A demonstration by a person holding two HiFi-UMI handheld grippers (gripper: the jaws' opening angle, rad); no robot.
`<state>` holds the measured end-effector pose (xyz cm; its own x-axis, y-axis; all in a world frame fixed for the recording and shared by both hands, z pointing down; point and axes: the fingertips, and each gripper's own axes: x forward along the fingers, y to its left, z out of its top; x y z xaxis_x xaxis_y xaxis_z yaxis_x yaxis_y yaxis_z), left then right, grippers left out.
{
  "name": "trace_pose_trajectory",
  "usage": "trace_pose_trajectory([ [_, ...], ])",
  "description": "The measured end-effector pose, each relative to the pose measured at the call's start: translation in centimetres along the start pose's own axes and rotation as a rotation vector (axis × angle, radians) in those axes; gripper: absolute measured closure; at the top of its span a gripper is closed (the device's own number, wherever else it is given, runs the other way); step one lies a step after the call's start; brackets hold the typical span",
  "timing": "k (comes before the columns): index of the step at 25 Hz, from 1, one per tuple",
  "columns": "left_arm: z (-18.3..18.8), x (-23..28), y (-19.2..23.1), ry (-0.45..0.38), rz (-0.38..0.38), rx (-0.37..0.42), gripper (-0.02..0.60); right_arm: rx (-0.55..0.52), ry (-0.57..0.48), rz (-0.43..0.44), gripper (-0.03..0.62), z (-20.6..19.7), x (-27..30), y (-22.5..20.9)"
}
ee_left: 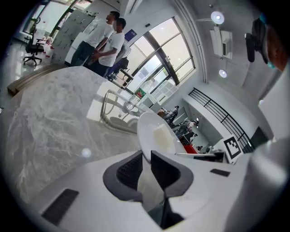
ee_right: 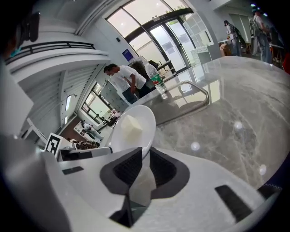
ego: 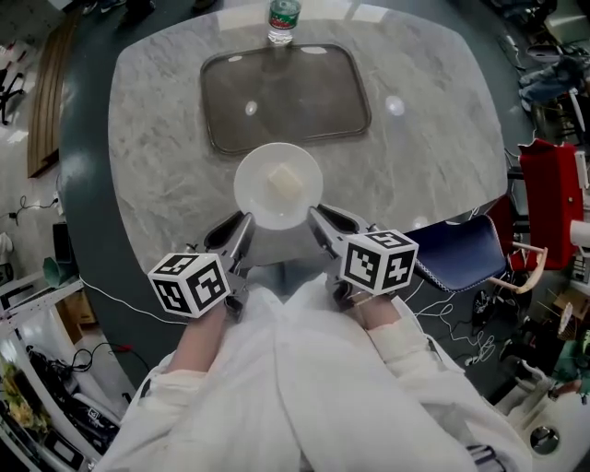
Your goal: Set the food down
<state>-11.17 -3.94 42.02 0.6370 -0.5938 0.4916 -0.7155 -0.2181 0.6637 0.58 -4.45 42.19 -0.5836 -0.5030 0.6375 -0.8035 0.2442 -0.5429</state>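
A white plate (ego: 277, 184) with a pale chunk of food (ego: 285, 182) on it hangs over the near part of the marble table (ego: 157, 157), just short of the grey tray (ego: 284, 92). My left gripper (ego: 241, 224) is shut on the plate's left rim and my right gripper (ego: 316, 219) is shut on its right rim. In the left gripper view the plate (ee_left: 154, 136) stands edge-on between the jaws of the left gripper (ee_left: 146, 158). The right gripper view shows the plate (ee_right: 131, 129) and food (ee_right: 128, 128) beyond the right gripper (ee_right: 145, 156).
A water bottle (ego: 283, 20) stands at the tray's far edge. A blue chair (ego: 466, 253) and red object (ego: 551, 189) sit right of the table. Cables and clutter lie on the floor at left. People stand (ee_left: 106, 41) beyond the table.
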Motion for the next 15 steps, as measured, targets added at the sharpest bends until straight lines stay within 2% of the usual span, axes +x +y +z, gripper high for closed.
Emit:
trace_pose_trajectory([
  [10,6.2,5.0,0.8,-0.025,0.027,0.017,0.52,-0.024,0.036,0.025,0.55,6.5,3.5,-2.6],
  [15,8.8,8.1,2.0,-0.026,0.057,0.001,0.52,-0.053,0.073,0.034,0.551,9.7,5.9,-4.3],
])
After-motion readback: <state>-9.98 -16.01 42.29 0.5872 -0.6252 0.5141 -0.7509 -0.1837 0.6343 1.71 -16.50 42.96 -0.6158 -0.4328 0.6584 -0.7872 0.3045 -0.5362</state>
